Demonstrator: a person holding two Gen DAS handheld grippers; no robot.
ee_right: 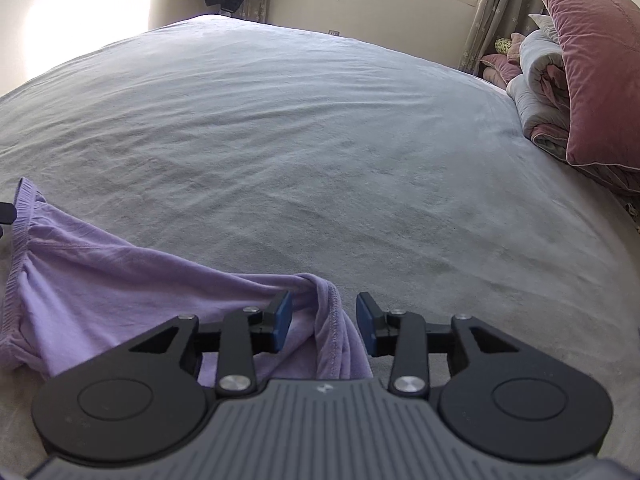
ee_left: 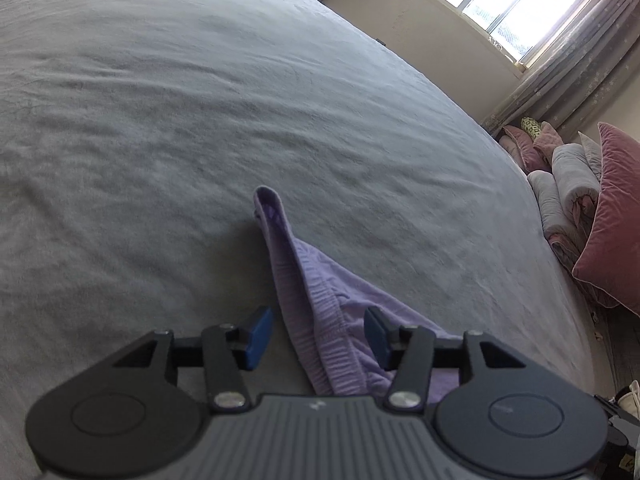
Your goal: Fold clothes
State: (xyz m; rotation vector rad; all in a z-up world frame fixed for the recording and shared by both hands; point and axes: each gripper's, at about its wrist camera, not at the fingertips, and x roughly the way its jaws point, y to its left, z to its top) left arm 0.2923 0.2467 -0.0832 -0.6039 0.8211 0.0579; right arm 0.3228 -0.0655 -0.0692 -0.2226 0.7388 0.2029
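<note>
A lilac garment [ee_left: 320, 312] with a ribbed elastic waistband lies on the grey bed [ee_left: 200, 120]. In the left wrist view a fold of the waistband runs between the blue pads of my left gripper [ee_left: 318, 338]; the pads stand apart from the cloth, so it is open. In the right wrist view the same lilac garment [ee_right: 120, 288] spreads to the left, and a bunched hem sits between the pads of my right gripper [ee_right: 324, 322], which is open too and does not press on it. A dark tip of the left gripper [ee_right: 6, 212] shows at the left edge.
The grey bed [ee_right: 320, 140] stretches far ahead, wrinkled. Pink pillows [ee_right: 600, 72] and a rolled grey quilt [ee_right: 540, 80] are piled at the right side. A window [ee_left: 520, 4] and curtains [ee_left: 580, 72] stand behind.
</note>
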